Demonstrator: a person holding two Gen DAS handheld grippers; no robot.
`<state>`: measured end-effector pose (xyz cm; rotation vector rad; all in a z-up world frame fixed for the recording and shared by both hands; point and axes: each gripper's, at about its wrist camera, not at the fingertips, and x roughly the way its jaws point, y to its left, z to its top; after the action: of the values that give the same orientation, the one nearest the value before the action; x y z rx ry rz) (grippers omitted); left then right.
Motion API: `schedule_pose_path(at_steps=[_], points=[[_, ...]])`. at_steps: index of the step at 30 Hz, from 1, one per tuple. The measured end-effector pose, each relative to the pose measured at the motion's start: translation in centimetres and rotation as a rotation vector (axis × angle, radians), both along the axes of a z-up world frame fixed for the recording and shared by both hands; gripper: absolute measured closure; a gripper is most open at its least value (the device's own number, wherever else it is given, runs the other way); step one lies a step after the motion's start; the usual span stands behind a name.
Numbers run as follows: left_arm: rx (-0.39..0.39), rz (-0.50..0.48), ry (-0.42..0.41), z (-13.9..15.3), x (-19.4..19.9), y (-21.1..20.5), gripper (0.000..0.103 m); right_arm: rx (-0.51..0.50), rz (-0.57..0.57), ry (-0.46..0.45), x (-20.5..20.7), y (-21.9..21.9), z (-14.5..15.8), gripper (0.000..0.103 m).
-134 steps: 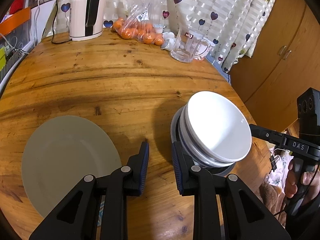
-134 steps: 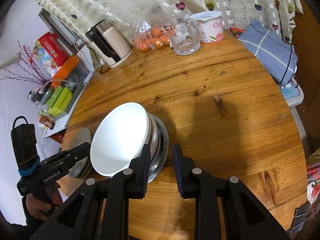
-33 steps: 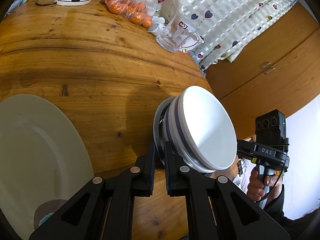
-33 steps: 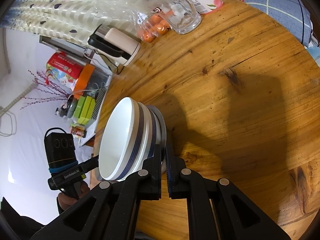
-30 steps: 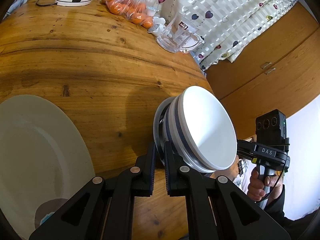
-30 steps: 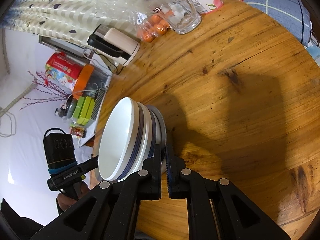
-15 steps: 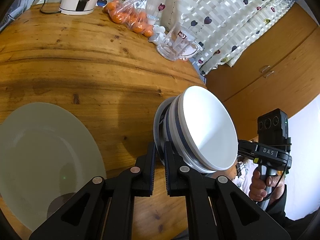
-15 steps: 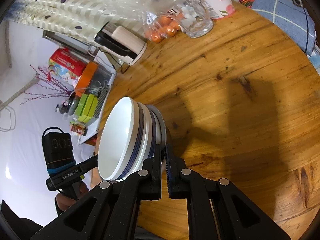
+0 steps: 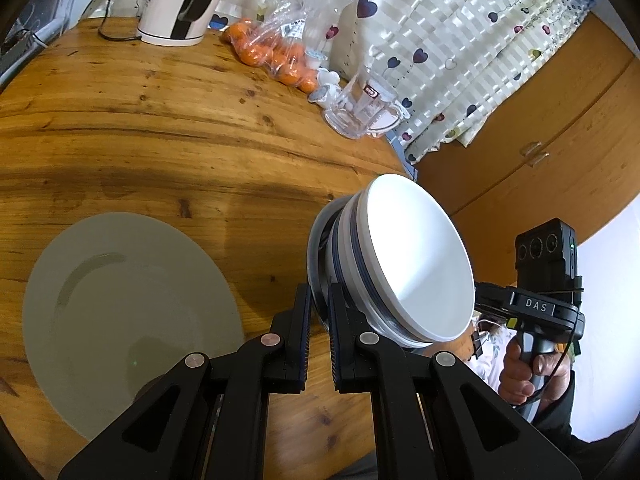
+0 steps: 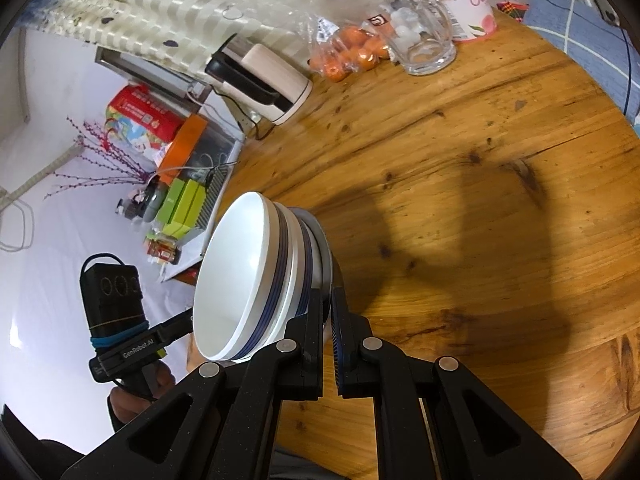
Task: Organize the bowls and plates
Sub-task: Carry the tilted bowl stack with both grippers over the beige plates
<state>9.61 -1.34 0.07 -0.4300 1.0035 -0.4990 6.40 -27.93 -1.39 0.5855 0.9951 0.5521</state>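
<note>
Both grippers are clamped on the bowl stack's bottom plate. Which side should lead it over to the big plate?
Left. The left gripper has the large plate beside it in view; the right gripper sees only bare table.

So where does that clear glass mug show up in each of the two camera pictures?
Left wrist view: the glass mug stands upper centre, at the table's far edge by the curtain.
Right wrist view: the glass mug stands at the top, right of centre, beside a pink-and-white tub.
Shared landmark: the bag of oranges lies just left of it in both.
</note>
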Motion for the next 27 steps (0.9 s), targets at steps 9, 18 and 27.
schedule_pose_path(at_steps=[9,18,27], points=[[-0.002,0.038,-0.008,0.4,-0.9,1.7,0.096,-0.010,0.037,-0.006,0.6,1.9,0.6,0.097],[0.002,0.082,-0.009,0.7,-1.7,4.1,0.096,-0.018,0.080,-0.006,1.1,4.4,0.9,0.097],[0.002,0.131,-0.015,0.9,-2.7,6.9,0.096,-0.019,0.125,0.008,1.9,7.2,0.6,0.097]])
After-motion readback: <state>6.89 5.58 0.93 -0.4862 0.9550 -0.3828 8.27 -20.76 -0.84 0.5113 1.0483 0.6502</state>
